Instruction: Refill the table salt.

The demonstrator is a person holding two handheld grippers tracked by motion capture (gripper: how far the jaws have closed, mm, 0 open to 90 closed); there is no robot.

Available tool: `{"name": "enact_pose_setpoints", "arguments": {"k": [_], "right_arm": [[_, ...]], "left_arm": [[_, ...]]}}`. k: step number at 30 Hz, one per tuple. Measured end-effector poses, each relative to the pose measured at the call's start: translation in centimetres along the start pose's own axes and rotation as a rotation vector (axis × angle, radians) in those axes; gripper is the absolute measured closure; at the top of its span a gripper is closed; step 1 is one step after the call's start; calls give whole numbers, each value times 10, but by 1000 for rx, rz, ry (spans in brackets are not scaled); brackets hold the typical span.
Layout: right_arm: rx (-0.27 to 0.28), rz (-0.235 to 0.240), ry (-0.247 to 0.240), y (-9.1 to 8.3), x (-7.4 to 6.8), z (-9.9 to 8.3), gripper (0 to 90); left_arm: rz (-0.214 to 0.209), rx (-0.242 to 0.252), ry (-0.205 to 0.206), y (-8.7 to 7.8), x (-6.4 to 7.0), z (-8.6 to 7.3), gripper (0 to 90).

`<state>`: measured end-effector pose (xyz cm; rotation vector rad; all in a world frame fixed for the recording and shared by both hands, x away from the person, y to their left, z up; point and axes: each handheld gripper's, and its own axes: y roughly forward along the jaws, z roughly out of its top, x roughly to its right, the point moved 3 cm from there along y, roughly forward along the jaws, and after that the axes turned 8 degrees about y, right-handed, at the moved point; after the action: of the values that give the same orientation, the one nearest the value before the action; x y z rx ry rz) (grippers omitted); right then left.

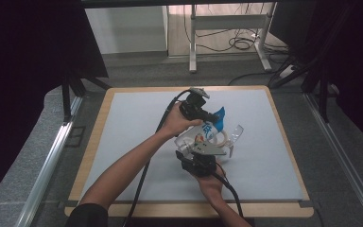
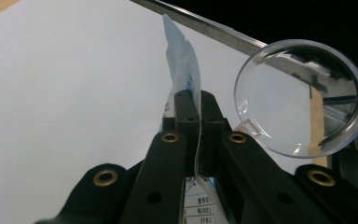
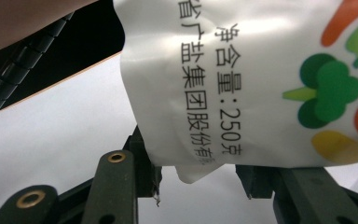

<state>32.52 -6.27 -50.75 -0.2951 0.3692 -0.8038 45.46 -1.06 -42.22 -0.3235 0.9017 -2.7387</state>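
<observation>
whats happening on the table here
A person works a printed plastic pouch with two hand-held grippers over the grey mat. The left gripper is clamped on the pouch's thin edge. The right gripper has its jaws spread around the pouch's lower end. A clear round container sits just beside it.

White printed pouch (image 1: pixel 211 128), blue top, lifted above the mat; perhaps tilted.

Bag and cup at mid-bench

The bag (image 1: pixel 211 128) is held above the bench (image 1: pixel 132 142), between the two hand-held grippers; the cup (image 1: pixel 235 135) sits just right of it.
</observation>
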Motion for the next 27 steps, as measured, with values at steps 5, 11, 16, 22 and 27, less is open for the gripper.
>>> {"name": "enact_pose_setpoints", "arguments": {"k": [5,11,16,22,27], "right_arm": [[2,-4,-4,0,0,0,570],[6,-5,-5,0,0,0,571],[7,-6,-6,0,0,0,572],[12,-6,-8,0,0,1,572],[13,-4,-9,-1,0,1,572]], "left_arm": [[-2,1,1,1,0,0,900],[-3,2,4,1,0,1,900],[-1,1,5,1,0,1,900],[1,-2,7,0,1,2,900],[2,-3,10,0,1,2,900]]}}
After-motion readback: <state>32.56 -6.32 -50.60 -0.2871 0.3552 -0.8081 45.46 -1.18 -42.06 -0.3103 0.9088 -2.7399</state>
